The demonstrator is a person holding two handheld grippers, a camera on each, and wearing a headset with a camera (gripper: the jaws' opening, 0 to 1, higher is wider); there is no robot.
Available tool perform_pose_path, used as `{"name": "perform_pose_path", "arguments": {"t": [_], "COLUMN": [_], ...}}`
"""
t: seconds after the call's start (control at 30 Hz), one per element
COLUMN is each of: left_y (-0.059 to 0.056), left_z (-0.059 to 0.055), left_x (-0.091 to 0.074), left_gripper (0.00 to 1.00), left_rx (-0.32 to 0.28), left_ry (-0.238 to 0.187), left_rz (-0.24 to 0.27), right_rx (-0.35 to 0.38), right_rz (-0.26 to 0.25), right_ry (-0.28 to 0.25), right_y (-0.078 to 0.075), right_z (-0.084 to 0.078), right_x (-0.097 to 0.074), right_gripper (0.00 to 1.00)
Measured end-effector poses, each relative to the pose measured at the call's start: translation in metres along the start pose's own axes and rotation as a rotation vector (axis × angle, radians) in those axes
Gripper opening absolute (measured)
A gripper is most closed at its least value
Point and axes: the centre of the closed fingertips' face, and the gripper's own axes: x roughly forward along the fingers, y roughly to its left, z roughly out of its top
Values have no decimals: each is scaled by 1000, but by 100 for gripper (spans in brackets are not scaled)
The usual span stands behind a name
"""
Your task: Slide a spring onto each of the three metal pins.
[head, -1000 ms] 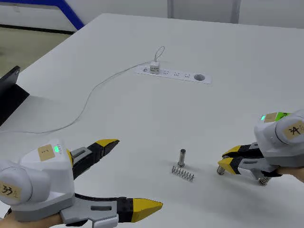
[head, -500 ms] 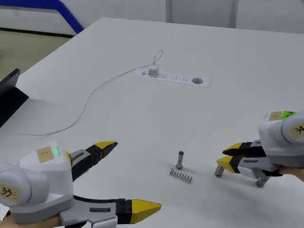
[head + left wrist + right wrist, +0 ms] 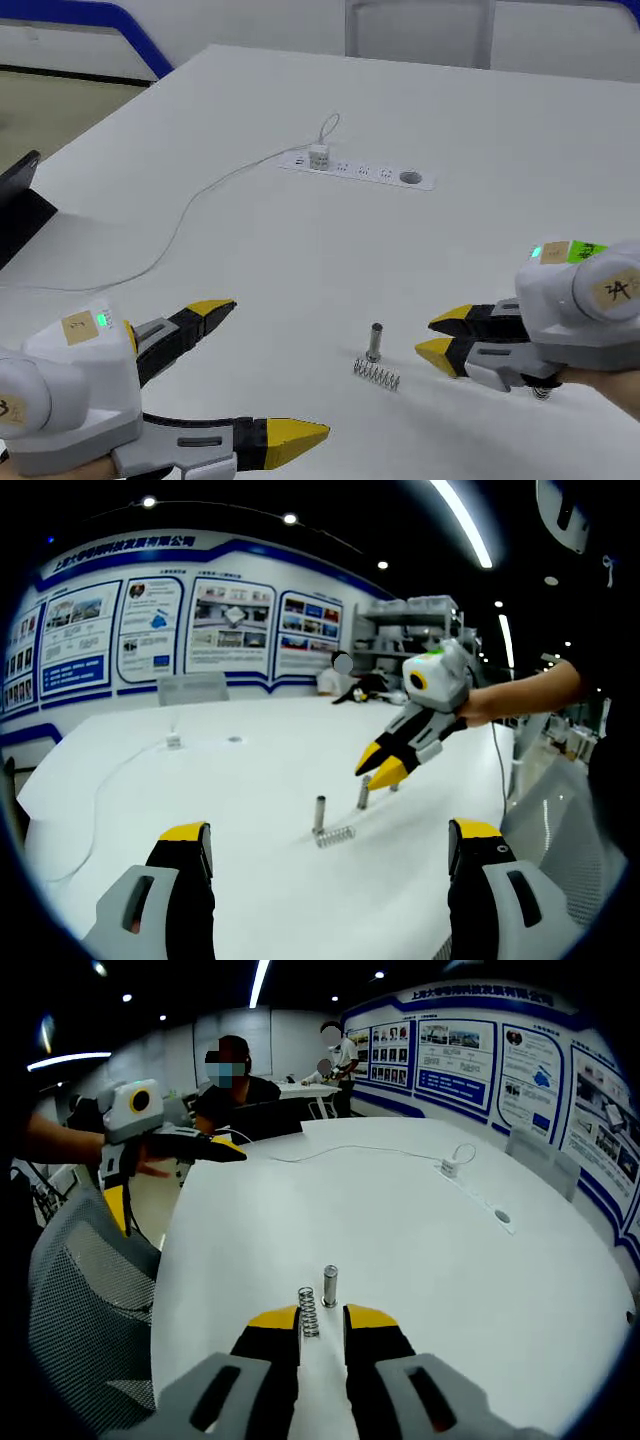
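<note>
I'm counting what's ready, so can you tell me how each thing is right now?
Left gripper: open wide, empty.
Right gripper: open a little, empty.
Pin: standing upright, no spring on it.
Spring: lying loose beside the pin.
Power strip: one plug in.

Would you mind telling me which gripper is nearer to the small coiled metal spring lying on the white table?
Right. The right gripper points at the spring from close by; the left gripper sits farther off.
</note>
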Motion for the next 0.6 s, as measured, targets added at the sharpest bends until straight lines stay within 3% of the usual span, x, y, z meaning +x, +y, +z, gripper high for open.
{"name": "perform_pose_path", "arguments": {"t": [0.33,0.6], "left_y": [1,1], "left_z": [-13,-24], "left_x": [-3,-3], "left_gripper": [100,100], "left_rx": [-17,-57], "left_ry": [20,27], "left_rz": [12,27], "right_rx": [9,-22], "right_rz": [18,13], "right_ry": [82,137], "right_y": [11,9], "right_z": [-28,-44], "right_x": [38,51], "right_gripper": [18,18]}}
